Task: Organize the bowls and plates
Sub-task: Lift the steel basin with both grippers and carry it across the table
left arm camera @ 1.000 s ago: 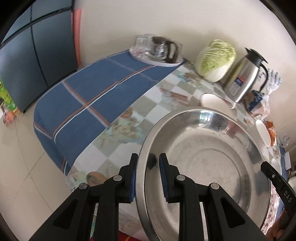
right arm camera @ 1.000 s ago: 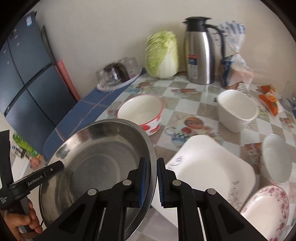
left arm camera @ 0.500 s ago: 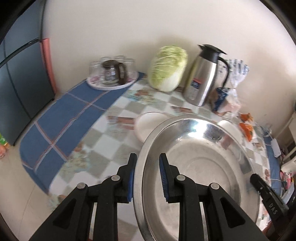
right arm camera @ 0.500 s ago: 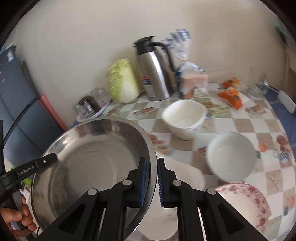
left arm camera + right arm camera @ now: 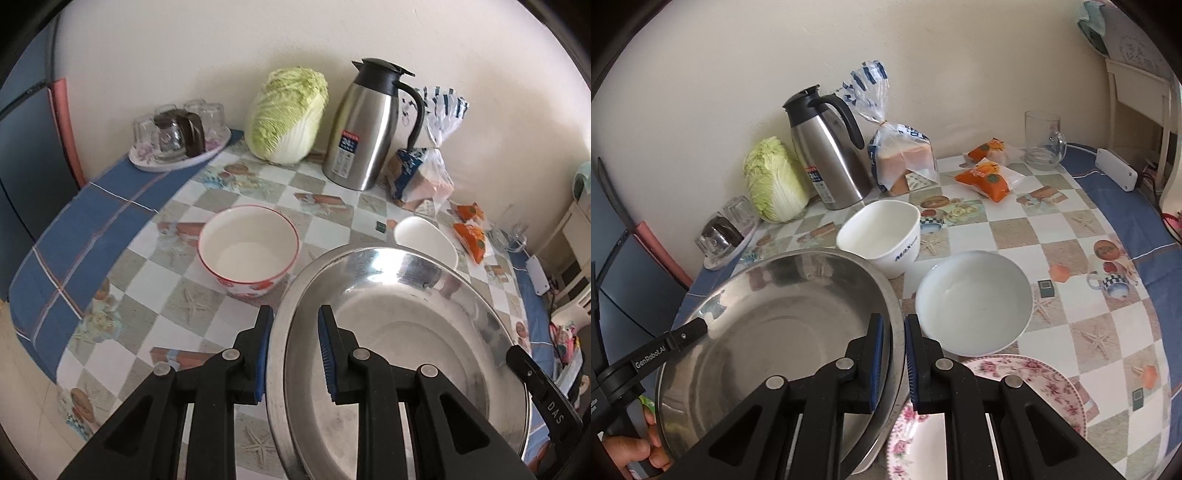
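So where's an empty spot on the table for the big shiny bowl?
Bare cloth lies left of the red-rimmed bowl, toward the blue edge, and right of the white bowl. It is crowded around the flowered plate and square bowl.

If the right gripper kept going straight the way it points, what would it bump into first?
The right gripper is shut on the rim of the big steel basin, so that goes with it. Straight ahead, the square white bowl looks like the first thing in the way, though depth is hard to judge.

A cabbage (image 5: 286, 114), steel jug (image 5: 364, 123) and bagged bread (image 5: 903, 157) stand along the wall.
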Demonstrator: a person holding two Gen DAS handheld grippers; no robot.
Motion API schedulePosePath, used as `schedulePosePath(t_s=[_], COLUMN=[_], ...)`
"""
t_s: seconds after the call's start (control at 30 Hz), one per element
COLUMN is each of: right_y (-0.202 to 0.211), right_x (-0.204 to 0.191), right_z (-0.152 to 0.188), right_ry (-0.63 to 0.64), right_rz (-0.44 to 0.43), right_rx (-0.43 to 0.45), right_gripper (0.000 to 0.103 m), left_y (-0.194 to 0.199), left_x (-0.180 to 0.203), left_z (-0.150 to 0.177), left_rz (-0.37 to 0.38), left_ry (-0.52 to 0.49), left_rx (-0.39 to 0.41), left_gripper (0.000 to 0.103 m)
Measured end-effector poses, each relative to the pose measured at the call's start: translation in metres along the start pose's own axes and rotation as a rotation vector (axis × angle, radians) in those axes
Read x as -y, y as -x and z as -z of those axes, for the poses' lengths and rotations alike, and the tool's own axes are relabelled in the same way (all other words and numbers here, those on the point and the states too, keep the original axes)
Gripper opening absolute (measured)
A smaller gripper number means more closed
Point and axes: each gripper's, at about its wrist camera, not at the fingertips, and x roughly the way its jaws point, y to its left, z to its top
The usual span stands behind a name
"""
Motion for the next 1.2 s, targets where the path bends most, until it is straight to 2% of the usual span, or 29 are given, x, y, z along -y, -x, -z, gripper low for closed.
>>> schedulePosePath(t_s=[0.23,0.57,0.77,1.2], right_y=[0.003,0.005,0.001,-0.032], right_x=[0.001,0.005,0.001,0.008], right_z=[0.004,0.005,0.006,0.014], right_ry=[0.019,0.049,0.077,0.063], right_rz=[0.001,0.018,0.025,0.059], right_rx=[-0.004,-0.033,-0.059,-0.127], right_gripper=[0.013,0.013,0.013,0.013], left_y=[-0.002,-0.015,-0.018,-0.056], left_x=[-0.003,-0.004,-0.009,-0.01], left_z=[0.001,0.006,0.008,0.02], left_rz=[0.048,0.068,0.072,0.042], left_ry=[0.01,0.017,0.034,0.016], left_rx=[-0.011,-0.061,-0.072,-0.183], left_gripper=[0.024,0.024,0.024,0.024])
